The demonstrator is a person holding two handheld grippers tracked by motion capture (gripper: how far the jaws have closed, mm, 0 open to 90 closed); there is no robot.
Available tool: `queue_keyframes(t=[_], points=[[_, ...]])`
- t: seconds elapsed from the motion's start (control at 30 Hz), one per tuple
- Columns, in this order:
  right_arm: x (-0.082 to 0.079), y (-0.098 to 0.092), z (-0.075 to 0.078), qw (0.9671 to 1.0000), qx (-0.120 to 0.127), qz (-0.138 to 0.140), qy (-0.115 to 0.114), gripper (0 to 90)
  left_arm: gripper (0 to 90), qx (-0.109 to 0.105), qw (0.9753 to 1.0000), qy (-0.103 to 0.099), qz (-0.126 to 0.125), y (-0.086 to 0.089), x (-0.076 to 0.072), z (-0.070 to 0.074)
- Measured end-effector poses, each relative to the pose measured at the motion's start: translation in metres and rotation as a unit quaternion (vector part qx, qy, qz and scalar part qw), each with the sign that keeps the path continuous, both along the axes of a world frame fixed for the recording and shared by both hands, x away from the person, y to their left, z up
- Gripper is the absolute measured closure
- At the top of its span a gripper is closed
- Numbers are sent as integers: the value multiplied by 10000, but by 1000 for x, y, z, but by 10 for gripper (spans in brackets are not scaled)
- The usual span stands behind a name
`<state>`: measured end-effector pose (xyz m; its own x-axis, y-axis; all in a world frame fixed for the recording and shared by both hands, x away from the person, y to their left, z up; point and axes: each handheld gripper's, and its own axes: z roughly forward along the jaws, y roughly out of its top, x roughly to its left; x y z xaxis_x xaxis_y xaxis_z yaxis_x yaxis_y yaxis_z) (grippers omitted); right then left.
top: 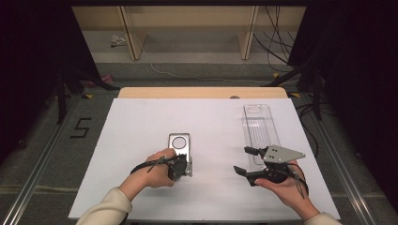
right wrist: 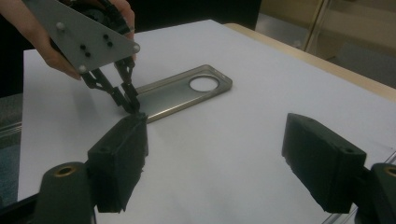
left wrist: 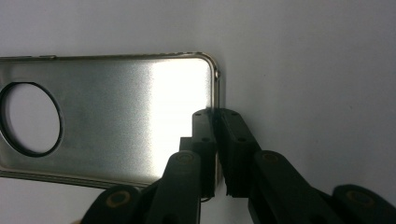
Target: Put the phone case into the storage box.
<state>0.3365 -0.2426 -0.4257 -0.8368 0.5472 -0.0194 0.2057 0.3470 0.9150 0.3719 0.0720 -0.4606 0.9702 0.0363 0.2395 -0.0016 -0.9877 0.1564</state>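
Metal phone case (top: 179,146) lies flat on the white table sheet (top: 141,126), left of centre and near the person's edge, hollow side up, round camera hole at the far end; in the left gripper view the case (left wrist: 116,112) runs sideways with the hole at the left and a bright glare across its middle. Left gripper (top: 187,167) sits at the near end of the case, jaws pressed together on the case's short rim, one jaw inside the shell and one outside on the sheet, rim pinched between them; left gripper view shows the same grip at the rim (left wrist: 217,135), close to a rounded corner. From the right gripper view the case (right wrist: 182,93) lies flat with the left gripper (right wrist: 133,108) nipping its near end, grey plate on top, hand behind. Right gripper (top: 244,160) is held above the sheet well to the right of the case, jaws spread wide, nothing between them, pointing left toward the case; its own view (right wrist: 219,158) shows only bare sheet in the gap. Clear plastic tray (top: 259,126) lies on the right side of the sheet, long side running away from the person, its near end under the right gripper's grey plate. Wooden table edge (top: 202,92) shows beyond the sheet
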Motion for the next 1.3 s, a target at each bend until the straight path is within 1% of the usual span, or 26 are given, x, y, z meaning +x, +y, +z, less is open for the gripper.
queue_keyframes(t=[0.43, 0.57, 0.63, 0.73, 0.83, 0.87, 0.9, 0.93, 1.0, 1.03, 1.07, 1.13, 1.17, 1.27, 1.3], points=[[0, 0, 0, 10000, -12, 8, 4, 237, 858, 2, 10000, -29, -28, 0, -1, 0], [0, 0, 0, 10000, -12, 3, 1, 238, 861, 11, 10000, -69, -40, 0, -1, 0], [0, 0, 0, 10000, -19, 7, -3, 238, 863, -7, 10000, -51, -7, 0, -2, 0], [0, 0, 0, 10000, -7, 7, -2, 238, 869, -29, 9999, -109, -28, 1, -3, -1], [0, 0, 0, 10000, 37, -15, -5, 237, 871, 31, 9999, -128, -93, 1, -3, 0], [0, 0, 0, 10000, 48, -21, -1, 237, 874, 18, 9999, -130, -92, 2, -4, 0], [0, 1, 0, 10000, 47, -29, -6, 237, 875, -5, 9997, -193, -141, 2, -3, 0], [0, 1, 0, 10000, 47, -29, -6, 237, 875, -32, 9998, -184, -112, 2, -4, -1], [0, 1, 0, 10000, 66, -35, -7, 237, 879, 48, 9995, -259, -177, 3, -3, 1], [0, 1, 0, 10000, 70, -44, -8, 236, 880, 28, 9996, -260, -144, 4, -4, 1], [0, 0, 0, 10000, 73, -47, -9, 236, 882, -38, 9996, -274, -106, 5, -5, 1], [0, 1, 0, 10000, 82, -56, -5, 237, 883, -83, 9995, -302, -89, 6, -6, 3], [0, 1, 0, 9999, 84, -60, -12, 237, 883, -147, 9990, -392, -123, 6, -8, 6], [0, 1, 0, 9999, 84, -65, -18, 237, 883, -199, 9988, -422, -128, 6, -10, 8], [0, 1, 0, 9999, 83, -68, -14, 237, 884, -201, 9985, -476, -174, 6, -11, 9]])
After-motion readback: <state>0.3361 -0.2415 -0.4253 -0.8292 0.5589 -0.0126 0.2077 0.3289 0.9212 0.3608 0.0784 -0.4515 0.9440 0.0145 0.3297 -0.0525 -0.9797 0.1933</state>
